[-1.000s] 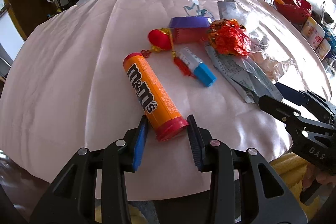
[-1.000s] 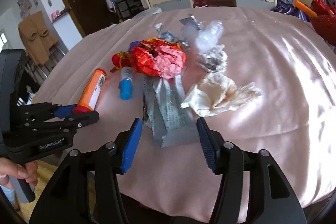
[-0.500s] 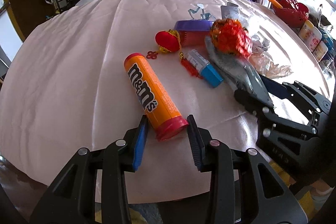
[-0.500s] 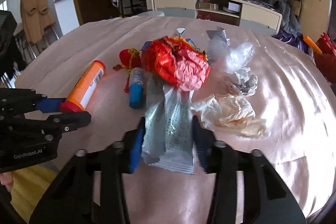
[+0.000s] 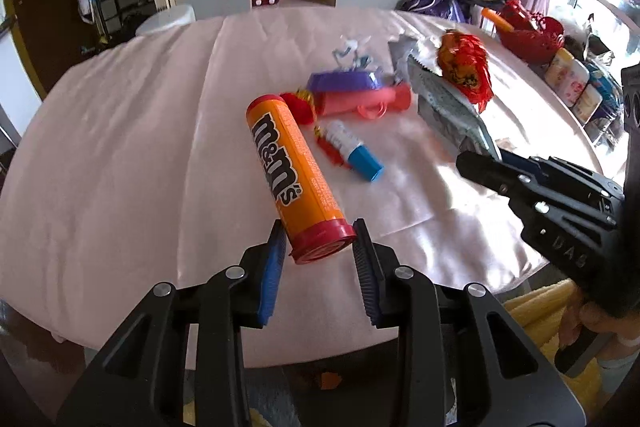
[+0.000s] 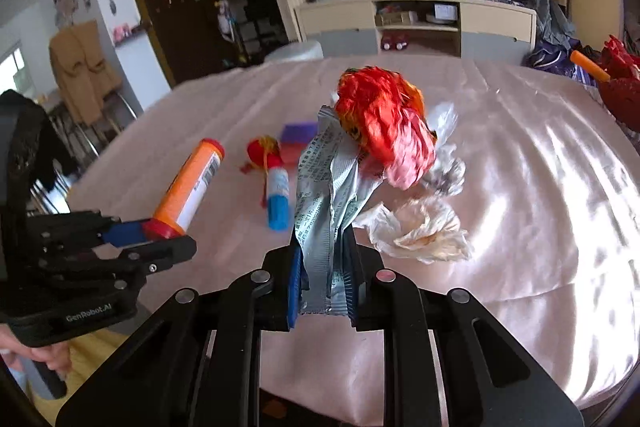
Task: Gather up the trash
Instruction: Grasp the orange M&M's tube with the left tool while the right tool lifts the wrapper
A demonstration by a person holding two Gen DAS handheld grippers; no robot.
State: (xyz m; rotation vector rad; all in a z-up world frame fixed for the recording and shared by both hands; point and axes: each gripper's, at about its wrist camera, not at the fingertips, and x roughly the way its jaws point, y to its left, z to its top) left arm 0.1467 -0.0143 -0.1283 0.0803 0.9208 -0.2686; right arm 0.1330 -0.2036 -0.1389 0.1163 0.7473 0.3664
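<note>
My left gripper is shut on the red-capped end of an orange m&m's tube and holds it tilted up off the pink table; the tube also shows in the right wrist view. My right gripper is shut on a silver foil wrapper, lifted, with a crumpled red and orange wrapper resting on its far end. The right gripper shows at the right of the left wrist view with the foil wrapper.
On the table lie a blue-capped glue stick, a red ornament, a purple-lidded pink box, a crumpled white paper and clear plastic scraps. A red basket and jars stand at the right.
The left gripper has closed on the tube and raised it. The right gripper has shut on the foil wrapper and lifted it with the red wrapper on top.
</note>
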